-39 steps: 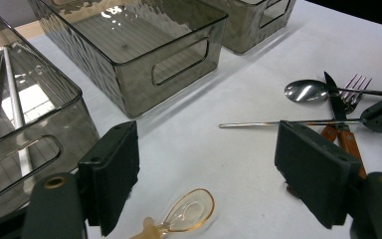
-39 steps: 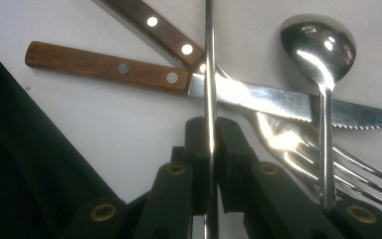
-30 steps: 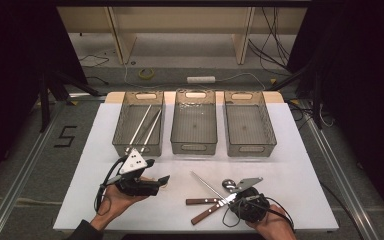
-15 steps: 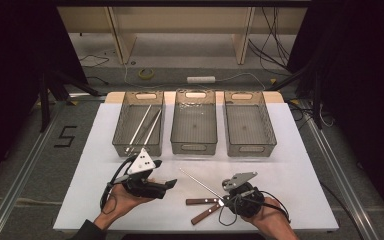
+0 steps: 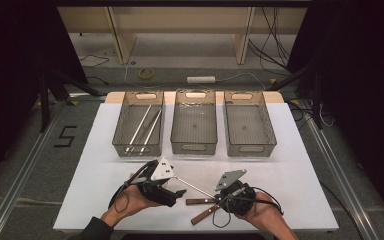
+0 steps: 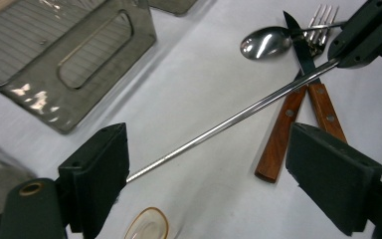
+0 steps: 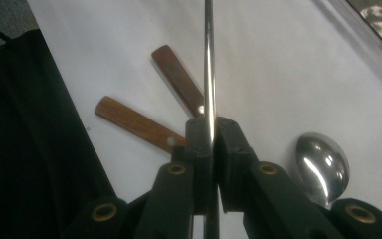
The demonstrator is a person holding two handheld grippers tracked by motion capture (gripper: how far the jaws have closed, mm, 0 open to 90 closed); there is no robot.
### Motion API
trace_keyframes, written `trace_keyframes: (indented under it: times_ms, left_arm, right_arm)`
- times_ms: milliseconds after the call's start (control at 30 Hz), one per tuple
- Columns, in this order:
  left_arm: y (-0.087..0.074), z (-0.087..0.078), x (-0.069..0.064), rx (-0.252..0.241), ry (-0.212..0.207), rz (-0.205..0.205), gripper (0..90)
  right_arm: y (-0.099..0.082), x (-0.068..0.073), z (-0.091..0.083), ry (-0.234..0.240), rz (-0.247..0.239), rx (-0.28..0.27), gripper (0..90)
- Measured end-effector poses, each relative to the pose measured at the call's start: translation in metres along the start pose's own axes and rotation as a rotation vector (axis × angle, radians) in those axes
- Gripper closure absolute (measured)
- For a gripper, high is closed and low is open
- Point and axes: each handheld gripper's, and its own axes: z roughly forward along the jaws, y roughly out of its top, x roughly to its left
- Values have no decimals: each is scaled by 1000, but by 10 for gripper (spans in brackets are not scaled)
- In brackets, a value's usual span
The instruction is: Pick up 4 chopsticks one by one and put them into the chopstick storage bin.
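My right gripper is shut on a thin metal chopstick and holds it off the white table. The chopstick slants toward my left gripper. Its free end lies between the wide open jaws, close to one pad. These jaws have just been opening, and nothing is pressed between them. Two wooden-handled knives lie crossed under the chopstick. A spoon and a fork lie beside them.
Three grey mesh bins stand in a row at the back of the table. The left bin holds two metal chopsticks. The middle bin and right bin look bare. The table's front edge is just under both hands.
My left gripper has moved right toward the right one, its jaws now wider apart. The right gripper has risen a little and shifted left with the chopstick, covering the spoon in the high view.
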Motion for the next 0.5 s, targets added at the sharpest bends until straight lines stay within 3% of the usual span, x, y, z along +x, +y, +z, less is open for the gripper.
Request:
trace_keyframes:
  times_ms: [367, 500]
  left_arm:
    - [-1, 12, -4, 60, -38, 57, 206]
    - [-1, 16, -7, 81, -54, 71, 225]
  right_arm:
    - [11, 3, -2, 22, -92, -3, 855]
    - [13, 5, -2, 26, -102, -1, 856]
